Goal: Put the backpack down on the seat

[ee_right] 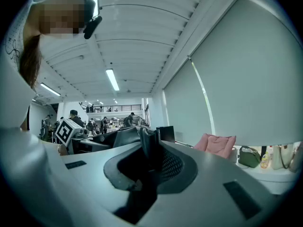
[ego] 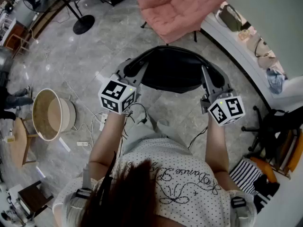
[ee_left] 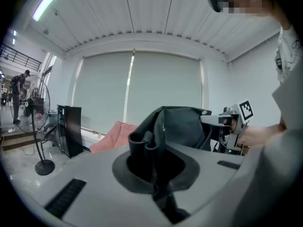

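Hanging crosswise — the backpack [ego: 173,74], long axis left to right.

- Bright, even indoor light; a strip lamp [ee_right: 112,79] glows high above the right claw [ee_right: 149,138].
- Both claw views bulge and darken at the corners.
- Floor [ego: 102,44] beyond the claws shows soft glare, faint shadows.

Round wooden tub [ego: 49,115], perhaps; fan stand [ego: 83,24] beyond

You stand on a grey marble floor [ego: 113,37], with a fan [ee_left: 35,112] off to your left. Pale blinds [ee_left: 142,89] cover the window ahead; a strip light [ee_left: 47,1] glows overhead.
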`<state>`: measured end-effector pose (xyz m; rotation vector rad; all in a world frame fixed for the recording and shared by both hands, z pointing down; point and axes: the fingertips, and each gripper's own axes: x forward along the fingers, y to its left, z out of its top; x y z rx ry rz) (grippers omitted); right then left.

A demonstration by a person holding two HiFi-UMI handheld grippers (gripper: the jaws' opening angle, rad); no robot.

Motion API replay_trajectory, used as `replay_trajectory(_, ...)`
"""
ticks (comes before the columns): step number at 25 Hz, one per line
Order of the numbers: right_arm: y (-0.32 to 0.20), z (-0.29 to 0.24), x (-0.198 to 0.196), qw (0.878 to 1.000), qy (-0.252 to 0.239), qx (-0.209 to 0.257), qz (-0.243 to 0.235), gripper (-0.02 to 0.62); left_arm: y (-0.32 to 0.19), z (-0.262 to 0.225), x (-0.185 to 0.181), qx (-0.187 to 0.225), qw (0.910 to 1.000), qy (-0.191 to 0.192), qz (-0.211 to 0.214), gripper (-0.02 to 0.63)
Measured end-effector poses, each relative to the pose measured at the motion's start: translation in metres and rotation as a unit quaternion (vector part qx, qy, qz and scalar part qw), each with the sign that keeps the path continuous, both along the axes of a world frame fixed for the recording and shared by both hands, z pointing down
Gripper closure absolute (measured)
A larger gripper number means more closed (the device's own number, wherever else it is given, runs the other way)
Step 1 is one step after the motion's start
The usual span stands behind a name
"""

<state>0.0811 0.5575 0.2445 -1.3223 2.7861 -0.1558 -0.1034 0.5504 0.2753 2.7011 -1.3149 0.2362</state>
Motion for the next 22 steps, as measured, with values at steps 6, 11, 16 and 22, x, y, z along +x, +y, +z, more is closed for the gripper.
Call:
replay_trajectory(6, 0.003, -0.003, 0.024, 1.000, -0.007, 0.004, 0.006, 0.529, 0.000, -0.006, 0.023, 0.008, 0.9999, -0.008, 0.001, 0.597)
replay_trajectory(11, -0.003, -0.001, 0.033, 1.000, -0.011, -0.003, 0.001, 0.529, -0.005, -0.006, 0.032, 0.006, 0.9998, -0.016, 0.000, 0.597)
replay_trajectory(16, -0.008, 0.002, 0.034, 1.000, -0.013, -0.007, -0.002, 0.529, -0.010, -0.002, 0.032, -0.002, 0.9998, -0.017, 0.001, 0.597)
replay_trajectory(22, -0.027, 0.008, 0.030, 1.000, -0.016, -0.015, -0.004, 0.528, -0.029, 0.004, 0.029, -0.004, 0.9999, -0.014, -0.004, 0.597)
